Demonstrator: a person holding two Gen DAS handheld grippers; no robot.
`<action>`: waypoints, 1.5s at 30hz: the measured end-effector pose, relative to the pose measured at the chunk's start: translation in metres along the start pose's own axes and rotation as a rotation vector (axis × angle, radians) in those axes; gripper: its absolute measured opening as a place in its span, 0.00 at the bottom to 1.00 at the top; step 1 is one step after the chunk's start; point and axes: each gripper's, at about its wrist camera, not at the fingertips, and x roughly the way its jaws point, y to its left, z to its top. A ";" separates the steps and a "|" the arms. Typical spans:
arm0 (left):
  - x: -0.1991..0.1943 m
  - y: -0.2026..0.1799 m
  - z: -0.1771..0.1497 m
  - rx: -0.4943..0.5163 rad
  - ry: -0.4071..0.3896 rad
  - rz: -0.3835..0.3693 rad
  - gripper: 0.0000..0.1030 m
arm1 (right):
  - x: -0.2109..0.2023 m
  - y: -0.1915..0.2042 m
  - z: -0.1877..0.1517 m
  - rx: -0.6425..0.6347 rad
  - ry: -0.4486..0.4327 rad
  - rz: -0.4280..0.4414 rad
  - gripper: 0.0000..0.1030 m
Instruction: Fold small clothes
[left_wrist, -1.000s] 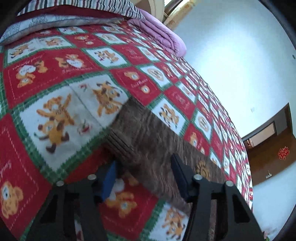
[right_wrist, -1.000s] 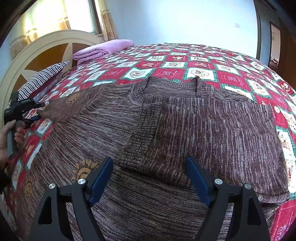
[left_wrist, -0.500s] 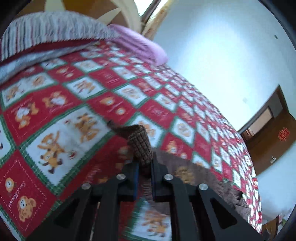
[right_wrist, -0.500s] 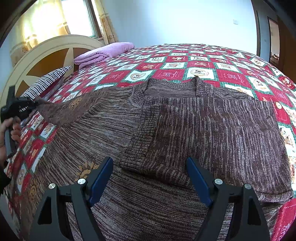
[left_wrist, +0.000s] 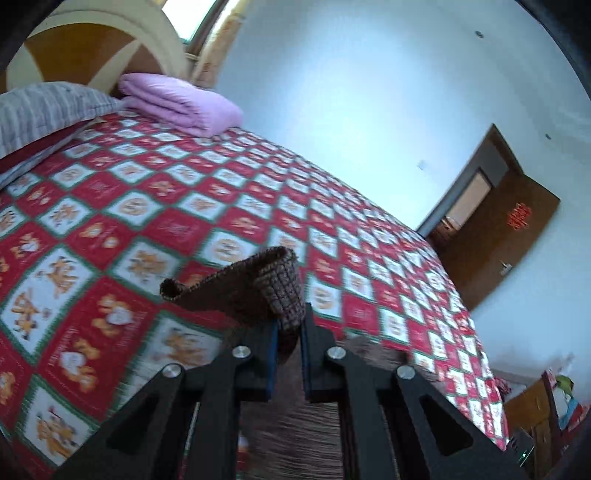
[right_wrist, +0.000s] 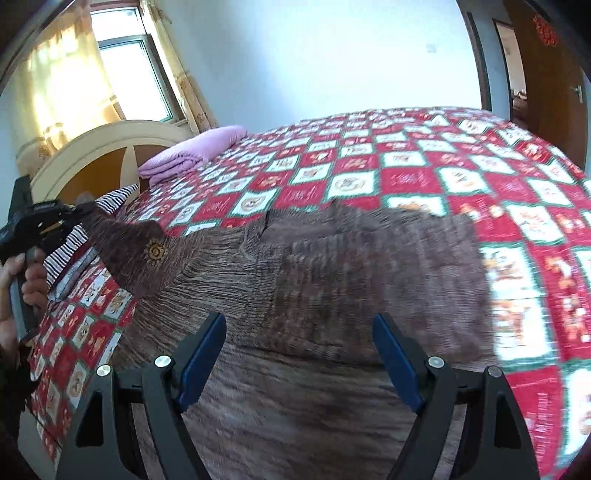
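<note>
Left of sweater body (right_wrist: 332, 295), on quilt (right_wrist: 424, 177): your left gripper (left_wrist: 288, 332) clamped on sleeve cuff (left_wrist: 280, 291), lifted clear, ready for folding across. Right of that, your right gripper (right_wrist: 299, 354) hovers above body, jaws wide, empty.

Far side of bedspread (right_wrist: 424, 181) looks clear for me to pass. Obstacles: pink blanket (left_wrist: 181, 103) & striped pillow (left_wrist: 48, 110) by headboard (right_wrist: 110, 155).
</note>
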 end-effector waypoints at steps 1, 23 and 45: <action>0.001 -0.009 -0.002 0.004 0.004 -0.018 0.10 | -0.007 -0.002 -0.002 -0.005 -0.006 -0.008 0.79; 0.117 -0.173 -0.173 0.309 0.397 -0.055 0.26 | -0.036 -0.044 -0.066 0.052 -0.003 -0.013 0.80; 0.080 -0.009 -0.116 0.544 0.236 0.427 0.87 | -0.047 -0.023 -0.026 0.009 -0.012 -0.035 0.79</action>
